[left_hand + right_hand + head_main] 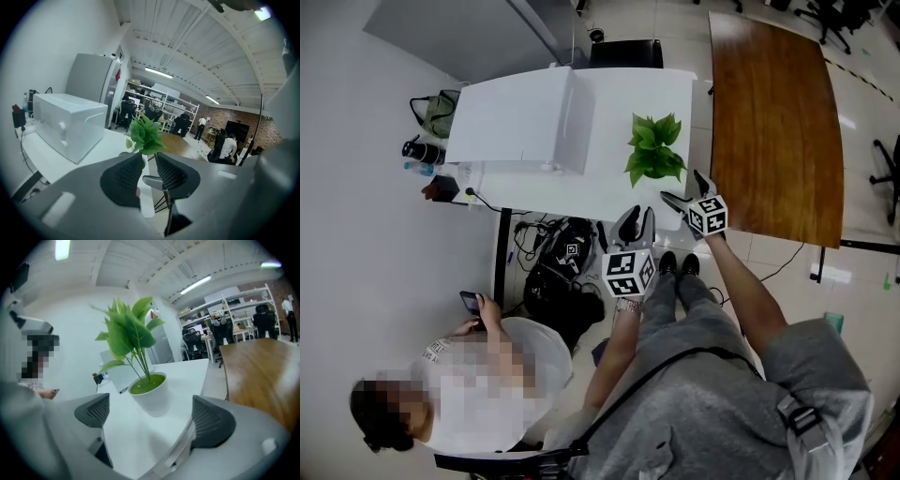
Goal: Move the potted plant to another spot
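Right tongs (150, 404): jaws spread wide, gripping nothing. The white pot sits framed in the gap ahead of them, and neither pad touches it.
Left tongs (149, 159): jaws a narrow gap apart with nothing between them. They hang at the near edge of the table, just beside the right tongs, with green leaves showing beyond.
Potted plant (150, 392): upright, broad green leaves in a round white pot, standing near the front right corner of the white table (609, 103).
White box (516, 117): large, on the left part of the same table, well apart from the plant.
Wooden table (773, 122): bare, just right of the white one.
Seated person (478, 375): lower left, holding a phone.
Step in hand: by my judgement, the approach; the plant is not yet gripped.
Next move: it likely calls for the right tongs to advance until both pads flank the pot wall, close below the rim, then lift level so the leafy top does not tip.
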